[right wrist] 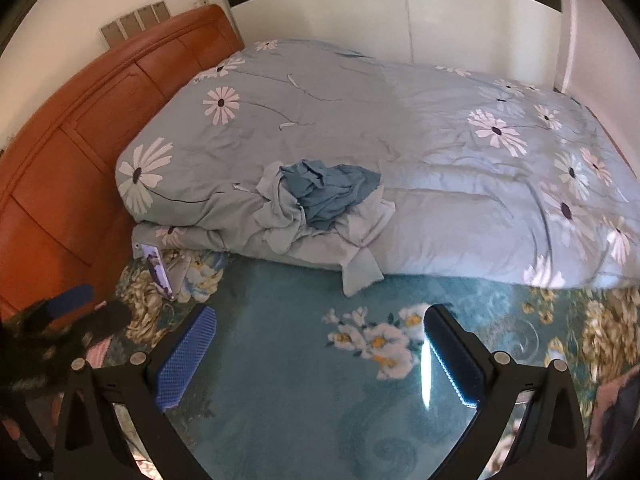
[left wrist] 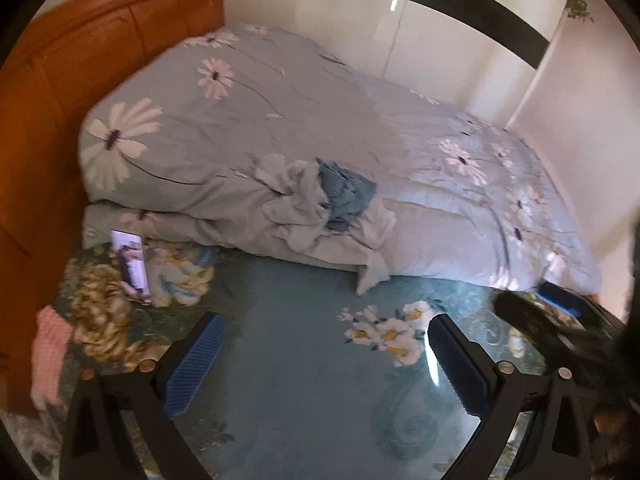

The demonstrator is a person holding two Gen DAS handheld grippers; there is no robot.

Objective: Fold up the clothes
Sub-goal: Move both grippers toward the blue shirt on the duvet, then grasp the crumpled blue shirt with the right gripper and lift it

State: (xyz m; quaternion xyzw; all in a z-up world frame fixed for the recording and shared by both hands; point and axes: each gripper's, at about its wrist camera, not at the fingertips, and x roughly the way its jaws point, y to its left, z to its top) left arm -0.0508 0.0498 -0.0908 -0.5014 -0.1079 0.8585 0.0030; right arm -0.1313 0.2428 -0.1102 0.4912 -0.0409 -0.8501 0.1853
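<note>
A crumpled pile of clothes lies on the near edge of the folded duvet: a darker blue garment (left wrist: 345, 192) (right wrist: 328, 192) on top of pale blue-grey garments (left wrist: 296, 208) (right wrist: 280, 212), with a pale sleeve (right wrist: 358, 270) hanging down onto the teal bedsheet. My left gripper (left wrist: 324, 354) is open and empty, well short of the pile above the sheet. My right gripper (right wrist: 320, 350) is open and empty too, likewise short of the pile. The right gripper's dark body shows blurred at the right of the left wrist view (left wrist: 532, 320).
A pale blue duvet with white daisies (left wrist: 280, 120) (right wrist: 400, 128) covers the far half of the bed. An orange-brown headboard (left wrist: 60, 100) (right wrist: 72, 152) stands at the left. A phone (left wrist: 132, 268) (right wrist: 158, 270) lies by the duvet's corner. A pink cloth (left wrist: 48, 356) lies at far left.
</note>
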